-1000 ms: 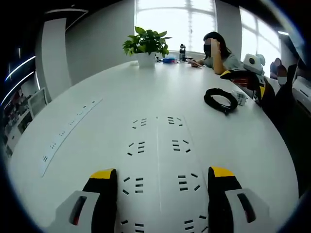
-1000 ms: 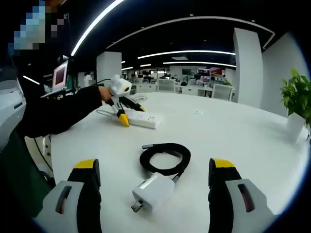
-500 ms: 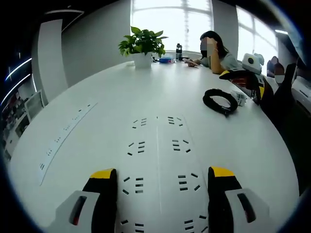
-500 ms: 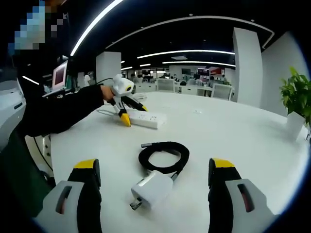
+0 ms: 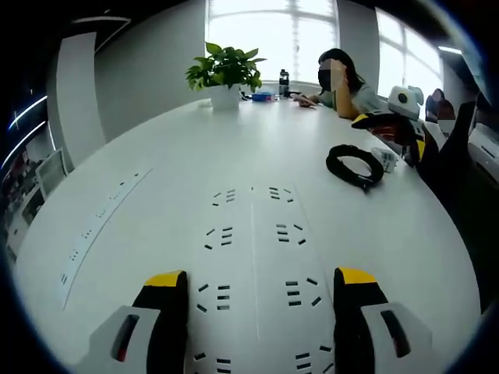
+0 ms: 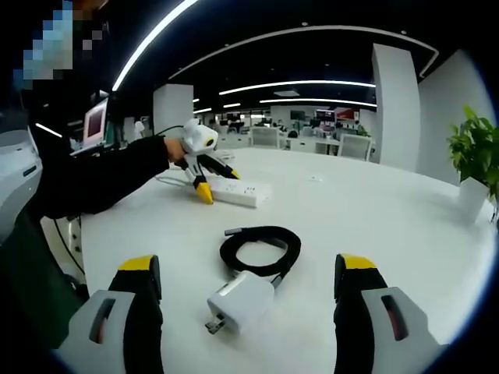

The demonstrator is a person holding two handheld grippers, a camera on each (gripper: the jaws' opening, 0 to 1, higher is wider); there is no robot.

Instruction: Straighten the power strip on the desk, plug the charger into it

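White charger, prongs toward camera

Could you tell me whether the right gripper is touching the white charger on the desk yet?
Apart. In the right gripper view, the charger lies on bare desk between the open fingers of the right gripper, white surface showing either side.

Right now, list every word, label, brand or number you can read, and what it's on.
None can be read.
Power strip: socket slots, no lettering visible.
Charger: plain white, no legible marking.
Flush desk strip: small dark marks, too small to read.
Far screens: too blurred to read.
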